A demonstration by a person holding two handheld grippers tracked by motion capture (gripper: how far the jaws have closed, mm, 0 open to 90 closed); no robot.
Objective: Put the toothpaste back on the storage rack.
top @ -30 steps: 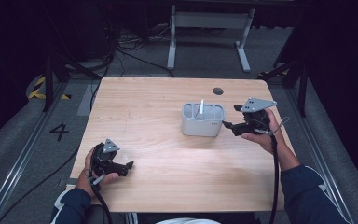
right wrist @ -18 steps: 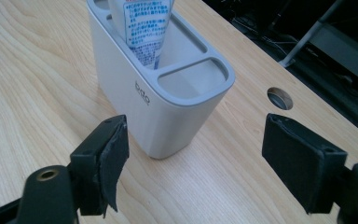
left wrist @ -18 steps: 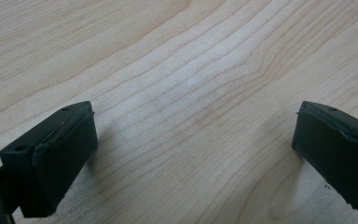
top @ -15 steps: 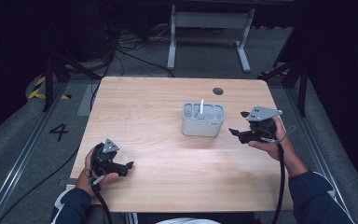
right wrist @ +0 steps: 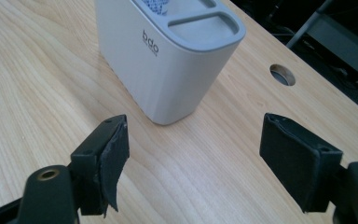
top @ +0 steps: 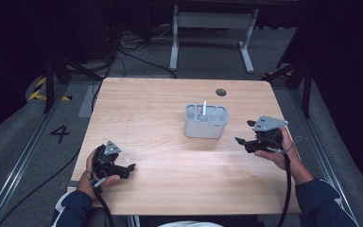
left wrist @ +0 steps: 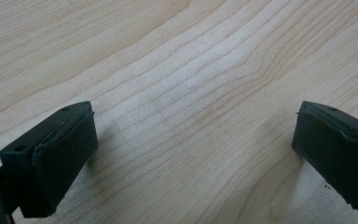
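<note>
Your left gripper sits low over the near left part of the wooden table, held in your left hand. In the left gripper view its two black jaws stand wide apart with bare wood grain between them, so it is released and holds nothing.

Your right gripper is at the right side of the table, gripped by your right hand, with its grey three-cornered plate on top and its cable trailing back along your forearm. In the right gripper view its jaws are also spread wide, empty, and aimed toward the grey caddy; the caddy lies just beyond the jaw tips, not between them and not touched.

That grey caddy stands upright near the middle of the table, slightly to the right, just left of your right gripper. It has several open compartments on top, and a thin white stick-like item rises from one of the middle ones; what it is cannot be told. The letters "bdo" are printed on the caddy's side.

A round hole is cut in the table on the far side, beyond the caddy.
</note>
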